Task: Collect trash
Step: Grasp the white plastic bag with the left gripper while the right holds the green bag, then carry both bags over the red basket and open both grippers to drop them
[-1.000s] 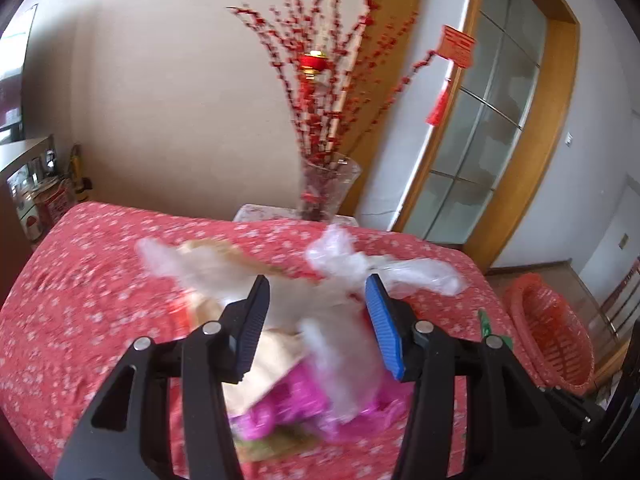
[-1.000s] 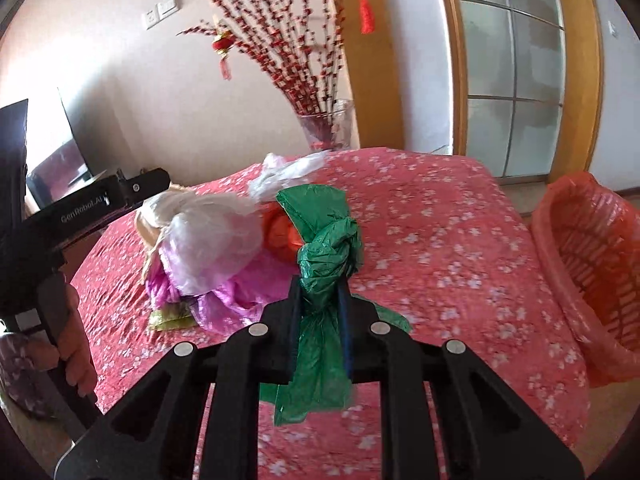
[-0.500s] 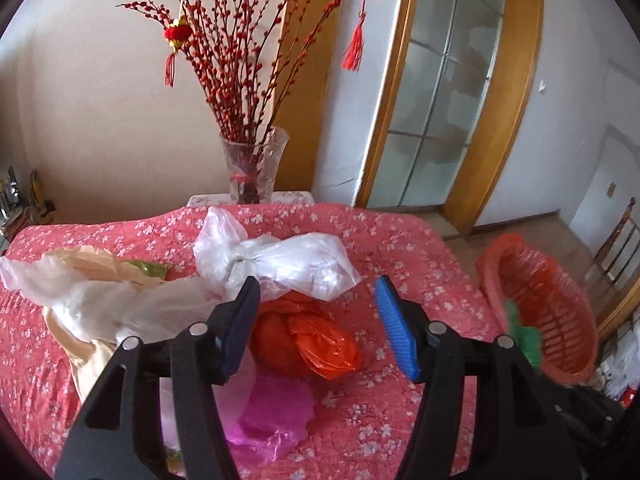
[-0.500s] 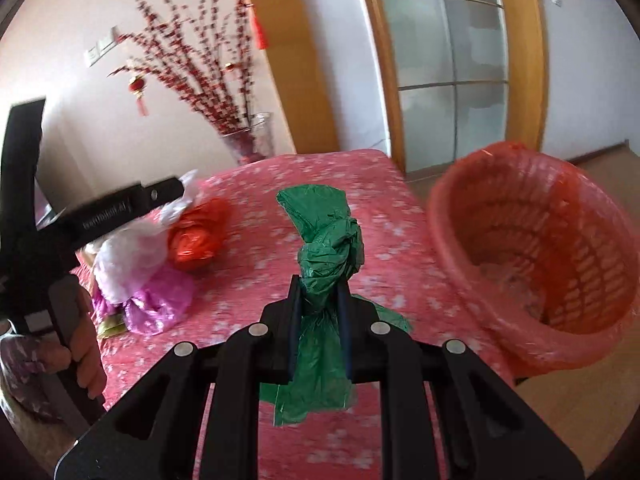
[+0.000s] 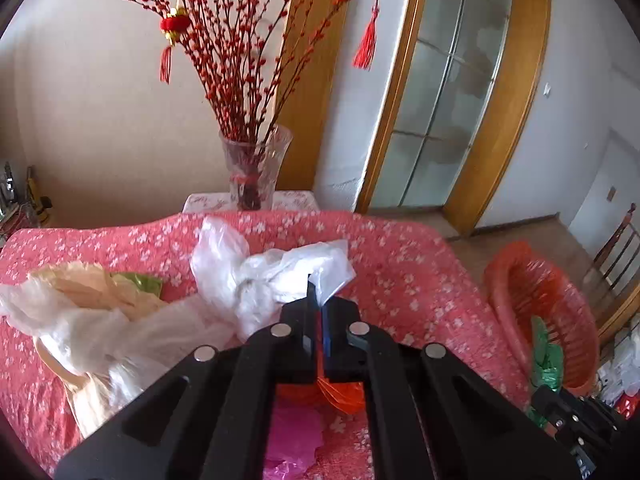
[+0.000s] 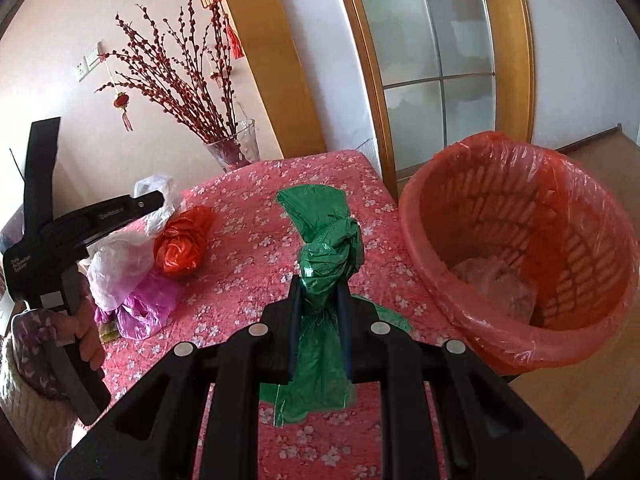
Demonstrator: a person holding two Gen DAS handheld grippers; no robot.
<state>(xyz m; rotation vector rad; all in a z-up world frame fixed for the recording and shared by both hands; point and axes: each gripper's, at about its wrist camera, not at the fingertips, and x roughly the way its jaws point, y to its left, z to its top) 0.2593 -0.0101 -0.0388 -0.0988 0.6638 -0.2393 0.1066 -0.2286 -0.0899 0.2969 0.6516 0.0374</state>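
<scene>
My right gripper [image 6: 319,304] is shut on a knotted green plastic bag [image 6: 326,256], held above the table's right edge beside the red waste basket [image 6: 520,248]. The basket has a red liner and some clear trash at its bottom. My left gripper [image 5: 319,312] is shut on the orange-red plastic bag [image 5: 340,394], which shows between and below its jaws, over the pile. In the right wrist view the orange-red bag [image 6: 182,246] lies on the table under the left gripper [image 6: 148,202]. A white plastic bag [image 5: 272,276], a pink bag [image 5: 294,436] and a beige bag [image 5: 80,300] lie beside it.
The table has a red flowered cloth [image 5: 400,264]. A glass vase with red branches [image 5: 254,168] stands behind the table's far edge. The basket [image 5: 540,312] stands on the floor right of the table, near a wooden chair [image 5: 616,256] and glass doors [image 6: 436,60].
My left gripper has closed from wide open onto the orange-red bag. My right gripper has carried the green bag rightward, closer to the basket.
</scene>
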